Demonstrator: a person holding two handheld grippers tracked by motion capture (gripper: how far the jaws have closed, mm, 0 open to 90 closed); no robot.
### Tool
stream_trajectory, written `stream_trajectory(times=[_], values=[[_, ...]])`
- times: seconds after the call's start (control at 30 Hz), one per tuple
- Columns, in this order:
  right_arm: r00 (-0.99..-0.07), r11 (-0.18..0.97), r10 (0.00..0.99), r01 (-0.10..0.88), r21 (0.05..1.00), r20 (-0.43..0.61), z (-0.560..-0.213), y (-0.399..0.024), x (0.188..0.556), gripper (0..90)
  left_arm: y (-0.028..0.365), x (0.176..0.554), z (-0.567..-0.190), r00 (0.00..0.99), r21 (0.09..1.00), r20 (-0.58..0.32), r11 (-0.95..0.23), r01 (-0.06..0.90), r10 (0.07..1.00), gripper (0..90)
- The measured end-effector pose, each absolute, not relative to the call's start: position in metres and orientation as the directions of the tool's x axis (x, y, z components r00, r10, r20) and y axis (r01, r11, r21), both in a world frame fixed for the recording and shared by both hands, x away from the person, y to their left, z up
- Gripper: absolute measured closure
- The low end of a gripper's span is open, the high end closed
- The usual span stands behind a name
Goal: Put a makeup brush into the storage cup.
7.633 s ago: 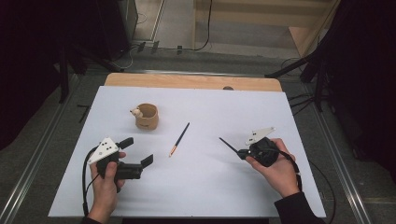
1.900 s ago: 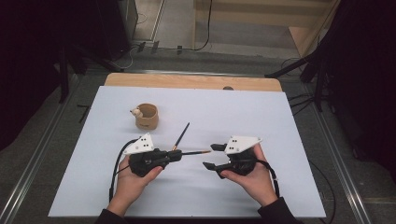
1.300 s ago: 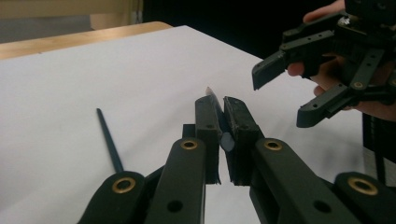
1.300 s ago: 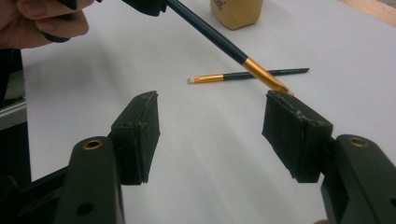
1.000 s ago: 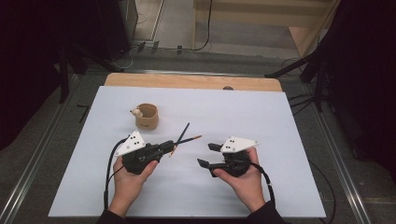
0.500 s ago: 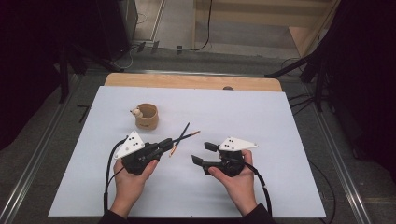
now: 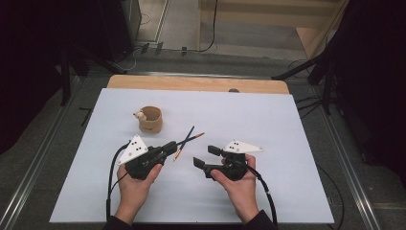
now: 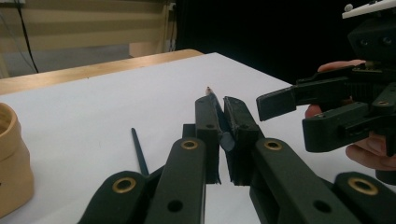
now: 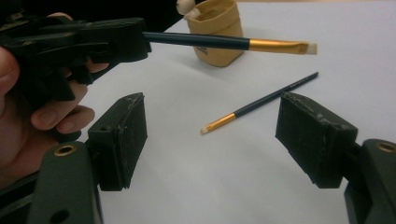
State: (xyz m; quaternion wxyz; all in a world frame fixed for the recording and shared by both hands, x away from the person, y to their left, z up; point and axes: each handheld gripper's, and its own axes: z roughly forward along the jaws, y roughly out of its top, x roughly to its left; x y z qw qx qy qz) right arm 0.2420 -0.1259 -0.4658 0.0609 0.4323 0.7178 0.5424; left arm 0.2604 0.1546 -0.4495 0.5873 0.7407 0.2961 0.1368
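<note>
Right gripper [image 7: 203, 156] has just opened, releasing the brush [image 7: 190, 139].

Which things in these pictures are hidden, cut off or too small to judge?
- Held brush: left gripper view, the jaws hide its shaft.
- Cup: left gripper view, the left edge cuts it off.
- Cup figure: high view, too small to identify.
- Lying brush: high view, the held brush crosses it.

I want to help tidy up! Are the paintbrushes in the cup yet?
Not yet. Done: the left tool holds one paintbrush off the table, clamped by its handle. In hand: the right tool has just been opening its jaws, with nothing between them. Left: the second paintbrush lies on the table, and no brush stands in the tan cup.
</note>
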Motion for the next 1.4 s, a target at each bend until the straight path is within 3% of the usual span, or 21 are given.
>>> stream_trajectory(times=[0.5, 0.7, 1.13, 1.4], values=[[-0.528, -0.141, 0.68, 0.586, 0.798, 0.508, -0.471, -0.122, 0.244, 24.8, 0.149, 0.257, -0.451, 0.776, 0.961, -0.145, -0.1, 0.259, 0.614, 86.0], [-0.453, -0.222, 0.69, 0.611, 0.76, 0.565, -0.475, -0.122, 0.246, 20.4, 0.148, 0.255, -0.451, 0.778, 0.963, -0.145, -0.092, 0.252, 0.611, 86.0], [-0.384, -0.352, 0.624, 0.639, 0.684, 0.68, -0.478, -0.113, 0.248, 17.0, 0.142, 0.253, -0.456, 0.782, 0.964, -0.158, -0.078, 0.254, 0.603, 85.9], [-0.376, -0.387, 0.608, 0.629, 0.674, 0.7, -0.476, -0.113, 0.248, 17.0, 0.138, 0.251, -0.459, 0.786, 0.965, -0.153, -0.081, 0.25, 0.599, 86.0]])
